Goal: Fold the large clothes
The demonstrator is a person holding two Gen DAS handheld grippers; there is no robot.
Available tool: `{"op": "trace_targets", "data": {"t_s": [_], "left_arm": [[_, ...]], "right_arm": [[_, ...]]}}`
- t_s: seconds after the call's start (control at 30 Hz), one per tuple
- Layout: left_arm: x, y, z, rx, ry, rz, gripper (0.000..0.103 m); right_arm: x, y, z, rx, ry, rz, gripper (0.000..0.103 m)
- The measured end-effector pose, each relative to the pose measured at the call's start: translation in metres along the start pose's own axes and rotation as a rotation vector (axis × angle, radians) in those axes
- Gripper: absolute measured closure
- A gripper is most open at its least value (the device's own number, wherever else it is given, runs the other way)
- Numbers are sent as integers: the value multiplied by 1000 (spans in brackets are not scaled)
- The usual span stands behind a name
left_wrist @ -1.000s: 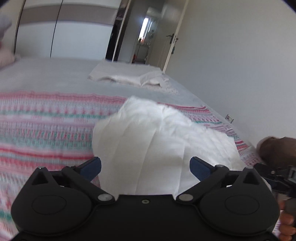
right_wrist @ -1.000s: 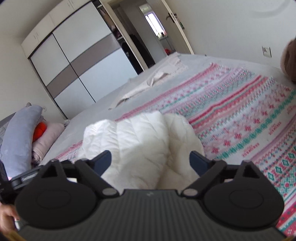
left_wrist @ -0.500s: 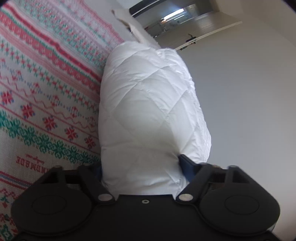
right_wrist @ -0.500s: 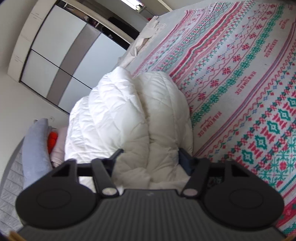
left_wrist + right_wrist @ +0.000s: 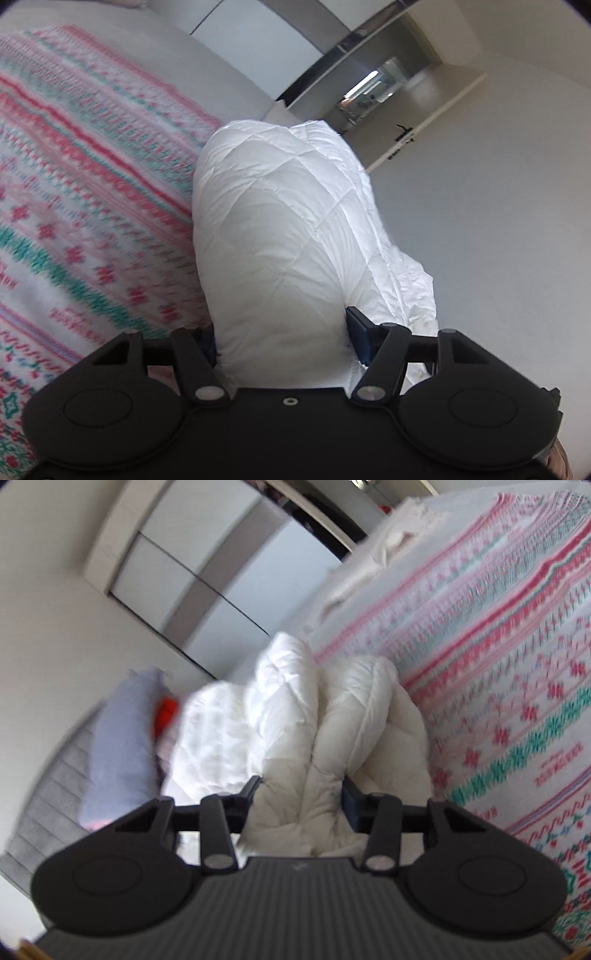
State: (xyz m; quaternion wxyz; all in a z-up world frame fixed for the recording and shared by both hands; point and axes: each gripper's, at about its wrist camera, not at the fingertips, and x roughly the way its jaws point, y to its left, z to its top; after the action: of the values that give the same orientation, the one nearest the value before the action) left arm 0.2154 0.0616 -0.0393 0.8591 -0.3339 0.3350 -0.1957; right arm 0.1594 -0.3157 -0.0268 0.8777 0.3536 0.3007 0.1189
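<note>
White quilted garment (image 5: pixel 280 236): bunched, raised above the patterned bedspread (image 5: pixel 85 206) (red, green, white bands). Left gripper (image 5: pixel 282 338): jaws clamped on one thick fold. Right gripper (image 5: pixel 299 797): jaws closing, pressing on another fold of the garment (image 5: pixel 332 738). Wardrobe (image 5: pixel 207 579) behind.

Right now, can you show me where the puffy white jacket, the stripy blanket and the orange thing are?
puffy white jacket (image 5: pixel 280 236), left wrist view, quilted middle.
stripy blanket (image 5: pixel 517 686), right wrist view, patterned top surface.
orange thing (image 5: pixel 166 716), right wrist view, blurred visible patch beside the pillow.
</note>
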Motion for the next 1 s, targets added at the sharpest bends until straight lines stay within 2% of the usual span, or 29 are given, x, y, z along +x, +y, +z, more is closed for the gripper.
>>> {"op": "trace_targets", "data": {"t_s": [0.03,0.07,0.2,0.37,0.47,0.53,0.67,0.83,1.0], "left_arm": [[5,7,-2,-9,8,3,38],[9,13,-7,-16,10,5,37],[15,26,-13,-35,12,-6,33],[9,22,-17,-28,-21,-2,25],[1,10,-11,-15,-29,20,22],[-5,6,-9,-17,-24,37,20],[-24,-8,-7,59,-45,115,12],[-57,-43,-20,259,-100,182,3],[-84,-62,-35,336,-115,244,0]], "right_arm": [[12,-5,-6,7,38,-41,60],[21,-12,-10,23,56,-44,60],[28,-31,-13,75,92,-4,60],[21,-27,-16,57,64,-8,57],[10,-13,-13,29,44,-24,44],[1,-3,-10,2,35,-24,28],[-22,13,-4,-58,11,-26,22],[-62,31,-2,-135,-73,-52,15],[-100,47,-9,-168,-135,-108,10]]}}
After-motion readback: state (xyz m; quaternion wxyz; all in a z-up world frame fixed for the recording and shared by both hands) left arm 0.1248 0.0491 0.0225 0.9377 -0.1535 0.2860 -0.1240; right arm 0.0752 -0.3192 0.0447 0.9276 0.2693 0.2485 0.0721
